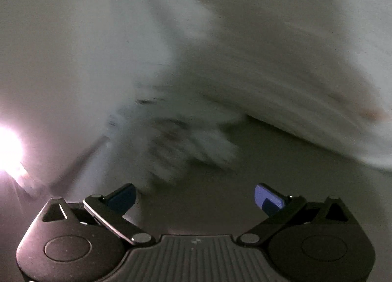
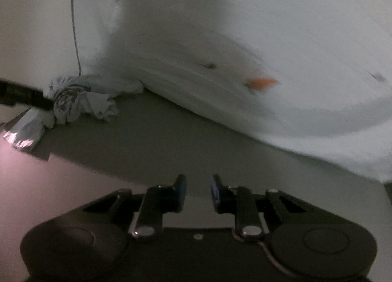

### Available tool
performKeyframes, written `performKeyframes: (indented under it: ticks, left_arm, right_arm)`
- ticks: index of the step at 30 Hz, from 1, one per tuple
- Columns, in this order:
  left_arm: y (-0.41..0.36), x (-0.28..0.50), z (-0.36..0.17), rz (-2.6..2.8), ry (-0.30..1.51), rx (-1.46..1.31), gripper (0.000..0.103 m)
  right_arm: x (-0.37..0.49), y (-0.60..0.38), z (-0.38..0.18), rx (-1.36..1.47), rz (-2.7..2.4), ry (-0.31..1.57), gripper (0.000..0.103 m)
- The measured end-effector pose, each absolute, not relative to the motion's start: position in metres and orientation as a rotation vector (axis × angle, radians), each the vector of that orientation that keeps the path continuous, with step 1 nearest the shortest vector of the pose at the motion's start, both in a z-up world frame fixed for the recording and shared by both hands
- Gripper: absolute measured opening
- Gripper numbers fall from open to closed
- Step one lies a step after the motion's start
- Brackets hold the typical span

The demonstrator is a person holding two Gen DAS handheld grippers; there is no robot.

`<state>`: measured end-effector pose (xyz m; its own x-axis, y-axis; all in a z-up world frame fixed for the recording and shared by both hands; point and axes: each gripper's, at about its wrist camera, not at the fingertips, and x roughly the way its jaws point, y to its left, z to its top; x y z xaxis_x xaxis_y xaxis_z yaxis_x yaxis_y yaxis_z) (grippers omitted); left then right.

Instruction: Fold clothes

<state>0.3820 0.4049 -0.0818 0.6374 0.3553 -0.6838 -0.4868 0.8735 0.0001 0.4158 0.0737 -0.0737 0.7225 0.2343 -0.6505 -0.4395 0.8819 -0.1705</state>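
Crumpled pale blue-white cloth garment with a faint dark print (image 2: 80,103) lies bunched on the dull grey-brown bench (image 2: 171,135), ahead and well to the left of the right gripper (image 2: 198,192); in the left wrist view the same bundle (image 1: 186,140) sits just ahead of the left gripper (image 1: 194,198), badly smeared by blur. A dark rod-like object (image 2: 22,95) reaches in from the left edge and seems to touch the bundle; what it is I cannot tell.

Risks, as I judge them: the garment is a tight wad, so a pinch could take several layers at once and lift a knot, not an edge. A large white sheet with small orange marks (image 2: 245,37) lies close behind; a careless reach could catch it instead. Blur makes aiming poor.

Left gripper: jaws spread wide, nothing between them, touching nothing. Right gripper: jaws drawn near, a narrow gap left, empty, clear of the cloth.
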Motion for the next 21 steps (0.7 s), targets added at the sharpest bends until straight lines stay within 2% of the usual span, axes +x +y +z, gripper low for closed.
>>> performKeyframes:
  ticks: [3, 5, 10, 13, 16, 21]
  left_arm:
    - [0.474, 0.414, -0.092, 0.523, 0.699, -0.207, 0.101]
    - [0.513, 0.444, -0.100, 0.532, 0.680, -0.158, 0.101]
    - [0.566, 0.514, -0.117, 0.492, 0.653, -0.034, 0.101]
    - [0.582, 0.550, -0.129, 0.441, 0.658, -0.018, 0.101]
    - [0.588, 0.577, -0.141, 0.378, 0.678, 0.003, 0.101]
    - [0.570, 0.617, -0.165, 0.327, 0.730, 0.114, 0.102]
  right_arm:
    - [0.465, 0.133, -0.077, -0.298, 0.418, 0.683, 0.023]
    - [0.500, 0.163, -0.081, -0.252, 0.450, 0.703, 0.030]
    - [0.587, 0.233, -0.098, -0.177, 0.498, 0.717, 0.034]
    - [0.627, 0.267, -0.112, -0.160, 0.526, 0.712, 0.036]
    - [0.669, 0.300, -0.132, -0.093, 0.564, 0.724, 0.051]
    - [0.719, 0.340, -0.170, -0.022, 0.516, 0.817, 0.052]
